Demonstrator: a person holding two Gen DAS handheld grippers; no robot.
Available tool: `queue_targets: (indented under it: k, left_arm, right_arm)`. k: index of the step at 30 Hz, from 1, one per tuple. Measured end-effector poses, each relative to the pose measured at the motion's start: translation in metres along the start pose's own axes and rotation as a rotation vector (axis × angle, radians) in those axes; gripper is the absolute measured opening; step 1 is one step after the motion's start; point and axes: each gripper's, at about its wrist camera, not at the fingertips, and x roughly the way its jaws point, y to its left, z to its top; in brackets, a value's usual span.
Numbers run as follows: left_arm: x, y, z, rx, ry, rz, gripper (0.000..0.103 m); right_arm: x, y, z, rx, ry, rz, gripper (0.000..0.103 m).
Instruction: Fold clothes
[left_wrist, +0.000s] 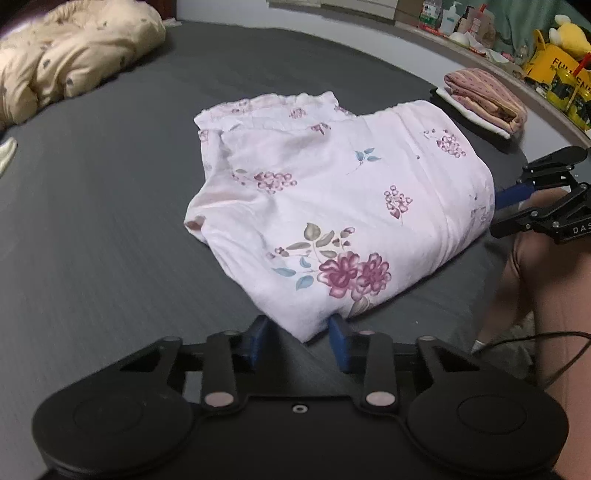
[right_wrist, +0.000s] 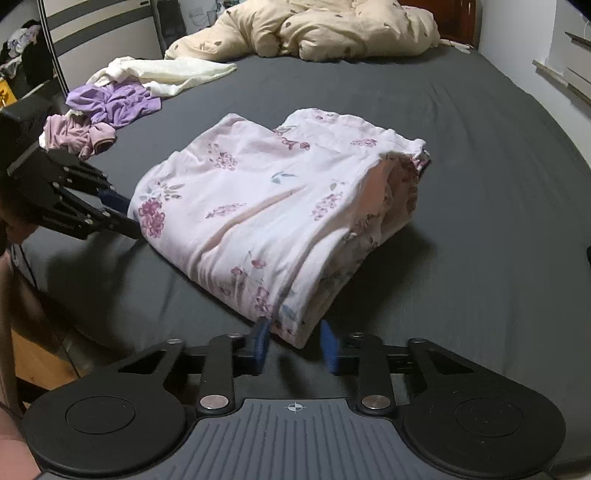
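Observation:
A folded pink floral garment (left_wrist: 332, 206) lies in the middle of the dark grey bed sheet (left_wrist: 110, 221). My left gripper (left_wrist: 299, 332) is open, its blue fingers either side of the garment's near corner. In the right wrist view the same garment (right_wrist: 277, 206) shows its layered open end on the right. My right gripper (right_wrist: 294, 336) is open too, straddling another corner of the garment. Each gripper appears in the other's view: the right gripper (left_wrist: 498, 212) at the garment's right edge, the left gripper (right_wrist: 127, 214) at its left edge.
A beige duvet (right_wrist: 314, 29) is bunched at the head of the bed. Unfolded purple clothes (right_wrist: 110, 103) and a white garment (right_wrist: 166, 74) lie far left. A folded stack (left_wrist: 484, 99) sits near a cluttered shelf (left_wrist: 554, 74). A person's leg (left_wrist: 535, 277) is close on the right.

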Motion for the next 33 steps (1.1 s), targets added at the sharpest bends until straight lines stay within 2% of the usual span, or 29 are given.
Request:
queue_targets:
  k: [1, 2, 3, 6, 11, 14, 18, 20, 23, 26, 29, 33]
  left_arm:
    - [0.001, -0.001, 0.000, -0.005, -0.003, 0.002, 0.026]
    - [0.002, -0.003, -0.001, -0.010, -0.007, 0.000, 0.021]
    - [0.002, -0.005, -0.001, -0.013, -0.008, -0.006, 0.016]
    - [0.003, -0.009, -0.001, 0.003, -0.013, 0.011, 0.012]
    - [-0.007, -0.014, 0.001, 0.023, -0.025, 0.015, 0.010]
    - [-0.014, -0.024, 0.002, 0.063, -0.039, -0.002, 0.010]
    - [-0.008, -0.020, 0.000, 0.045, -0.018, -0.002, 0.008]
    - [-0.005, -0.018, -0.001, 0.035, -0.007, -0.001, 0.008]
    - [-0.004, -0.016, -0.002, 0.031, 0.000, -0.009, 0.009]
    - [-0.004, -0.018, -0.004, 0.045, 0.007, -0.006, 0.009]
    - [-0.001, -0.019, -0.005, 0.038, 0.016, -0.005, 0.009]
    - [0.000, -0.021, -0.004, 0.026, 0.013, -0.006, 0.009]
  right_arm:
    - [-0.001, -0.001, 0.000, 0.010, -0.009, 0.006, 0.026]
    - [-0.001, -0.002, 0.000, 0.021, -0.017, 0.013, 0.018]
    - [-0.001, -0.006, 0.001, 0.036, -0.015, 0.020, 0.002]
    - [-0.001, -0.012, 0.003, 0.047, -0.008, 0.015, 0.002]
    - [-0.012, -0.011, 0.002, -0.031, 0.010, -0.050, 0.002]
    - [-0.010, -0.016, -0.002, -0.045, 0.048, -0.070, 0.002]
    - [-0.006, -0.017, -0.011, -0.096, 0.093, -0.126, 0.000]
    - [-0.012, -0.024, -0.014, -0.060, 0.094, -0.111, 0.000]
    - [-0.027, -0.019, -0.013, -0.047, 0.011, -0.095, 0.000]
    - [-0.030, -0.010, -0.010, -0.017, -0.022, -0.064, 0.001]
    - [-0.016, -0.002, -0.006, 0.008, 0.002, -0.044, 0.001]
    - [-0.005, 0.001, -0.003, 0.020, 0.029, -0.057, 0.001]
